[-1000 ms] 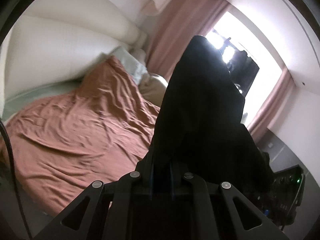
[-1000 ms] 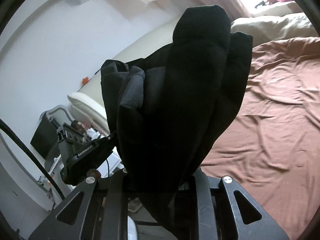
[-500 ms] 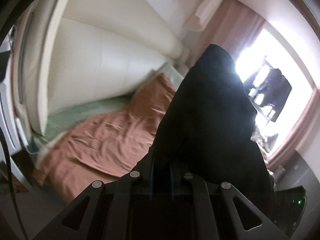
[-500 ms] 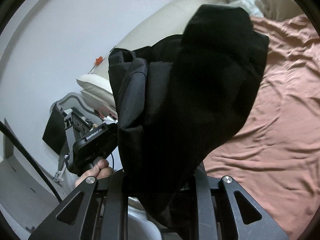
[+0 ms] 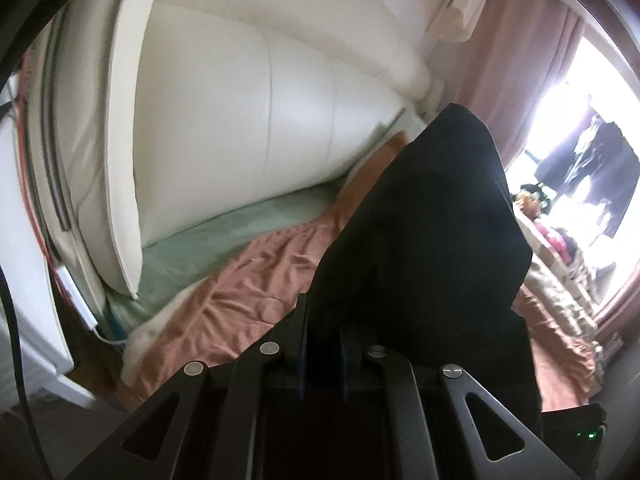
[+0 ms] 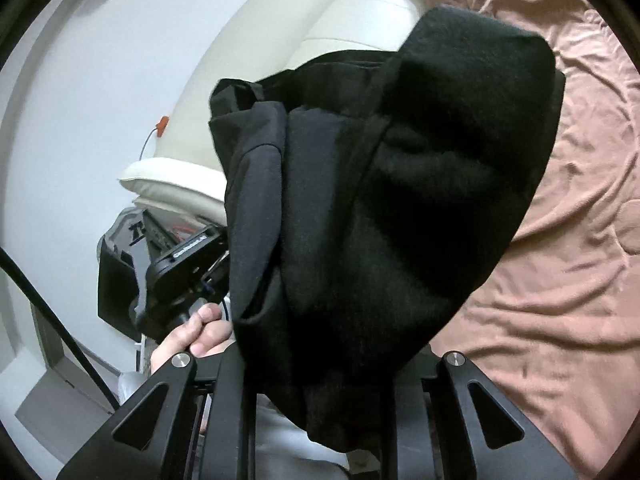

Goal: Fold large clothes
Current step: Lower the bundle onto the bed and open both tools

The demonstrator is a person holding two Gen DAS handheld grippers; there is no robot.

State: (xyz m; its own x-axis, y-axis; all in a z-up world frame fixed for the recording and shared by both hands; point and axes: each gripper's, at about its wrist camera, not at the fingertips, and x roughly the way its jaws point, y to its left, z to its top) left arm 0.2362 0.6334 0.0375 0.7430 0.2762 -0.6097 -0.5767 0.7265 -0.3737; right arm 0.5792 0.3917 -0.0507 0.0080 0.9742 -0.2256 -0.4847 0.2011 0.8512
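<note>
A large black garment (image 5: pixel 432 240) hangs in the air above the bed, bunched and draped forward over both grippers. My left gripper (image 5: pixel 324 320) is shut on one part of it; the fabric rises from between its fingers. In the right wrist view the black garment (image 6: pixel 392 208) covers the fingers of my right gripper (image 6: pixel 328 376), which is shut on thick folds of it. To the left in that view, a person's hand (image 6: pixel 192 336) holds the other gripper's black body (image 6: pixel 184 268). The fingertips of both grippers are hidden by cloth.
Below lies a bed with a rumpled rust-pink sheet (image 5: pixel 240 296), also seen at the right as the pink sheet (image 6: pixel 560 280). A tall cream padded headboard (image 5: pixel 240 120) and a green under-sheet (image 5: pixel 208 248) bound it. Pink curtains and a bright window (image 5: pixel 568 80) stand beyond. A beige blanket (image 5: pixel 560 288) lies at the right.
Both grippers have swung sideways and sunk toward the head of the bed with the garment still held. The headboard now fills the left wrist view; the holding hand has come into the right wrist view.
</note>
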